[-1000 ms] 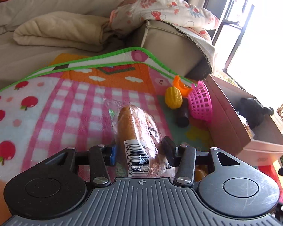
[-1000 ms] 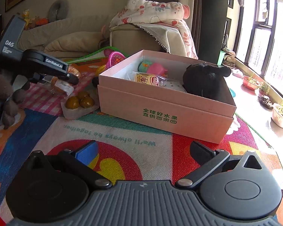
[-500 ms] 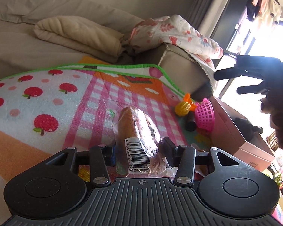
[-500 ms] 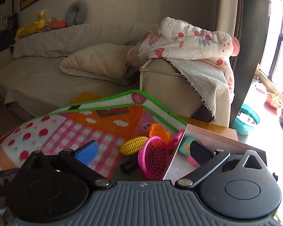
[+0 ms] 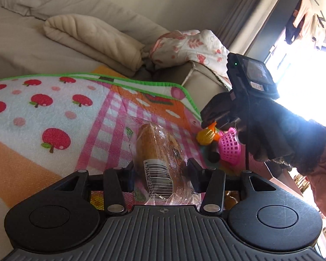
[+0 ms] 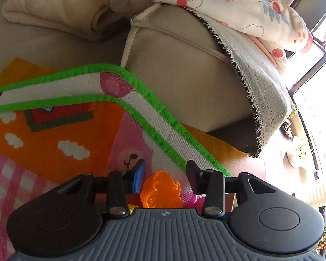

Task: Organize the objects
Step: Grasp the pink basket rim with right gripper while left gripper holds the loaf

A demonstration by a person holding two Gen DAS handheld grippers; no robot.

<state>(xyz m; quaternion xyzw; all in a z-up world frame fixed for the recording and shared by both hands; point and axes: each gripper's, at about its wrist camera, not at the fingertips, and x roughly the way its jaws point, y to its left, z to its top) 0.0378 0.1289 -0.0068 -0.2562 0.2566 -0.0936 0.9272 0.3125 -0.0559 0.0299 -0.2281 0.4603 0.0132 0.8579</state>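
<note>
My left gripper (image 5: 160,169) is shut on a wrapped bread roll (image 5: 156,152) with a barcode label and holds it above the play mat (image 5: 54,108). My right gripper (image 6: 165,171) is open, its jaws on either side of an orange toy (image 6: 160,190) on the mat, without touching it. In the left wrist view the right gripper and gloved hand (image 5: 250,113) hover over a yellow corn toy (image 5: 205,136), a pink basket (image 5: 230,148) and a dark cylinder (image 5: 214,155).
A beige sofa armrest (image 6: 184,76) draped with a floral blanket (image 6: 217,4) stands just behind the mat's green edge (image 6: 154,108). A folded cream blanket (image 5: 91,39) lies on the sofa. Potted plants (image 6: 297,148) sit by the bright window at right.
My right gripper swung left from the pink box and dropped over the orange toy, its jaws narrowing. My left gripper lifted and tilted, still holding the roll.
</note>
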